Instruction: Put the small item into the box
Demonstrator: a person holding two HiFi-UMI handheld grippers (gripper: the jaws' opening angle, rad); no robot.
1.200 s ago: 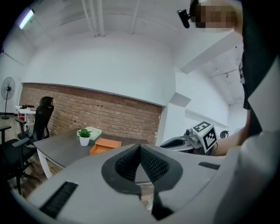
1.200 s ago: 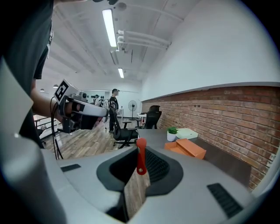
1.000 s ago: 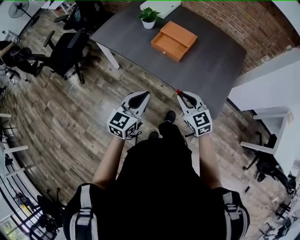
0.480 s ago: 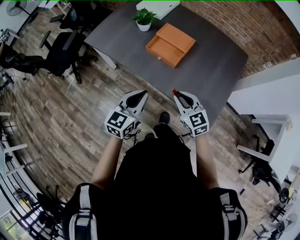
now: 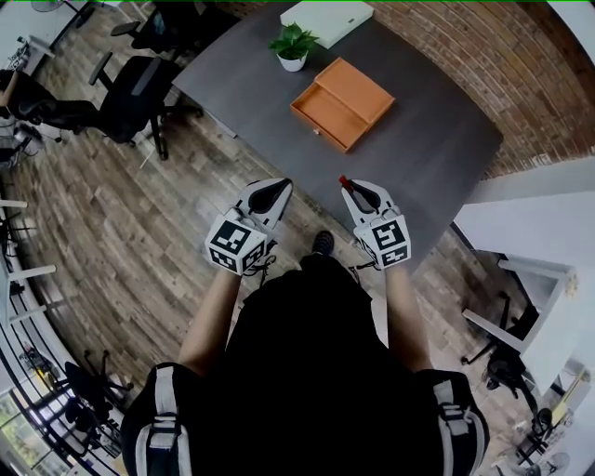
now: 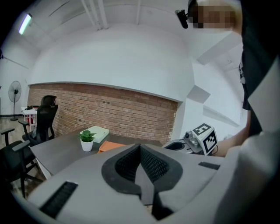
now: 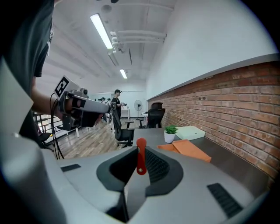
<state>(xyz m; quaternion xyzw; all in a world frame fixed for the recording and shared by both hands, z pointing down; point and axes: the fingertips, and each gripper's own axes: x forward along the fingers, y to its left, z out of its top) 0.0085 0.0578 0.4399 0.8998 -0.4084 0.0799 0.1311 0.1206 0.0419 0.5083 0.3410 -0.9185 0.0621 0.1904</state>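
Note:
A small red item (image 7: 141, 156) stands upright between the jaws of my right gripper (image 7: 140, 153), which is shut on it; its red tip (image 5: 343, 181) shows at that gripper (image 5: 353, 191) in the head view. My left gripper (image 5: 275, 191) is shut with nothing in it, its pads meeting (image 6: 140, 151). Both are held above the wooden floor, short of the grey table (image 5: 437, 139). The orange box (image 5: 341, 103) lies open on that table, far ahead; it also shows in the right gripper view (image 7: 186, 148) and as an orange sliver (image 6: 111, 146) in the left gripper view.
A small potted plant (image 5: 293, 46) and a pale green box (image 5: 325, 19) sit on the table behind the orange box. Black office chairs (image 5: 130, 88) stand at the left. A brick wall (image 5: 521, 65) borders the table. A white desk (image 5: 539, 232) is at the right.
Both grippers have drifted slightly toward the table as the person walks forward. The red item stays held in the right gripper.

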